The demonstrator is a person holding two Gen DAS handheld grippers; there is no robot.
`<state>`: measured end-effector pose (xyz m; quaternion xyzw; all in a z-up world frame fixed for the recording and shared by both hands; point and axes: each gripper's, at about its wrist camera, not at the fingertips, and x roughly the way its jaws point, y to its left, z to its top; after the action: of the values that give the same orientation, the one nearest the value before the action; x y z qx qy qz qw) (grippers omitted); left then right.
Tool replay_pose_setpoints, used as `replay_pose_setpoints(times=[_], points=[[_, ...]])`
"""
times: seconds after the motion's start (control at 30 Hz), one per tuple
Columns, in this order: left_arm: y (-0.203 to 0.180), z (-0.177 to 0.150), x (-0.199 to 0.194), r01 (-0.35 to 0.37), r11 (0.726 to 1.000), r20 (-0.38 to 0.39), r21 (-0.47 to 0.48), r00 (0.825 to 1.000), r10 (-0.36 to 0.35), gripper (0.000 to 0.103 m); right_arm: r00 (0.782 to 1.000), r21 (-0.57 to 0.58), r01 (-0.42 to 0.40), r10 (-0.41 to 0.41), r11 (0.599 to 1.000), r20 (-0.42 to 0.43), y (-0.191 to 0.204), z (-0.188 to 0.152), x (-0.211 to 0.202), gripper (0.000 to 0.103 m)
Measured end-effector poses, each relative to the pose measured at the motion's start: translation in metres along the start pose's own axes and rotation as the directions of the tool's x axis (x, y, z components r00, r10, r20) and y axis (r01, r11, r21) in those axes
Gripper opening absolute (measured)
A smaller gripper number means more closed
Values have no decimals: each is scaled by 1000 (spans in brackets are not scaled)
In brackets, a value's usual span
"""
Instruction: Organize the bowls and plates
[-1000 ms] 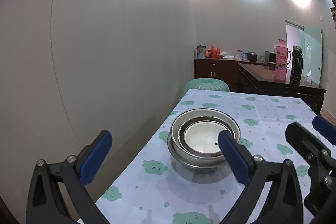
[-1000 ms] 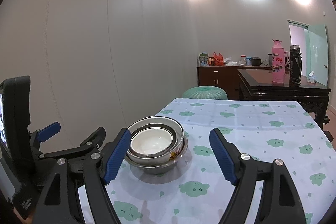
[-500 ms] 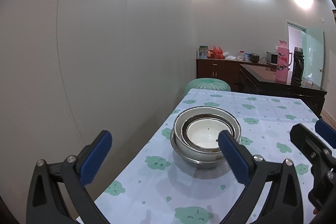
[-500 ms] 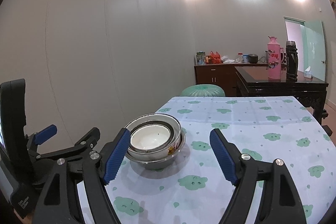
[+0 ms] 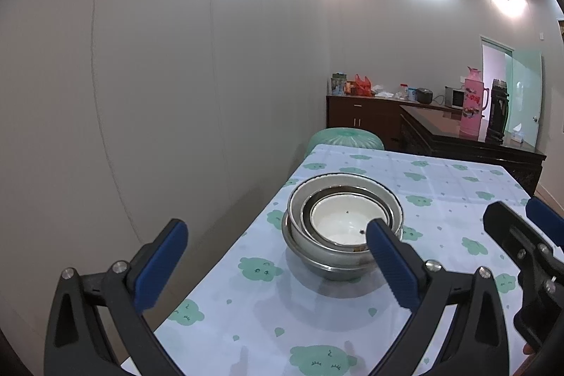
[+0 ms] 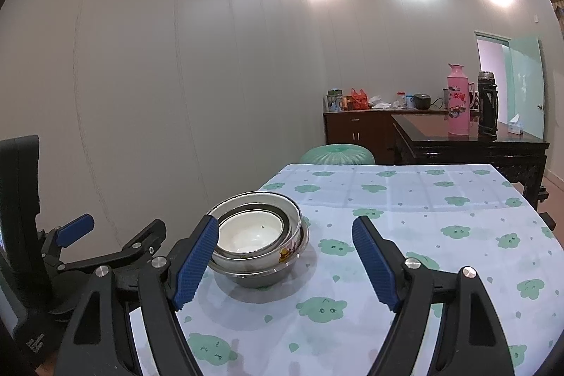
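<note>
- Bowls (image 5: 343, 228) sat nested in one stack near the left edge of the table (image 5: 440, 185): white bowl innermost, steel bowl at the bottom.
- No plates or loose bowls visible anywhere on the cloth, so stacking looked done. Nothing obviously left, though the near end of the table was out of view.
- Left gripper (image 5: 275, 265): jaws wide apart, empty, short of the stack.
- Right gripper (image 6: 282, 266): jaws spread wide, empty, touching nothing; stack beyond its left finger.
</note>
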<state>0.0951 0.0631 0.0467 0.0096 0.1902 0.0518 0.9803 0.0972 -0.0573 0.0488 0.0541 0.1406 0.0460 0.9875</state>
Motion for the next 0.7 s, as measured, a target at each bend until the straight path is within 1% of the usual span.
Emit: replay_pose_setpoints(times=[0.23, 0.37, 0.6, 0.7], points=[[-7, -2, 16, -3, 1000, -17, 9, 1000, 3, 103, 1000, -30, 21, -21, 999, 10, 3, 3, 10, 80], [-9, -1, 27, -2, 1000, -23, 5, 1000, 2, 103, 1000, -20, 21, -21, 1000, 13, -1, 5, 19, 80], [-9, -1, 43, 2, 1000, -35, 3, 999, -2, 103, 1000, -2, -1, 0, 1000, -19, -5, 1, 41, 80], [-7, -1, 48, 0, 1000, -47, 3, 999, 0, 103, 999, 2, 2, -2, 1000, -34, -4, -2, 49, 80]])
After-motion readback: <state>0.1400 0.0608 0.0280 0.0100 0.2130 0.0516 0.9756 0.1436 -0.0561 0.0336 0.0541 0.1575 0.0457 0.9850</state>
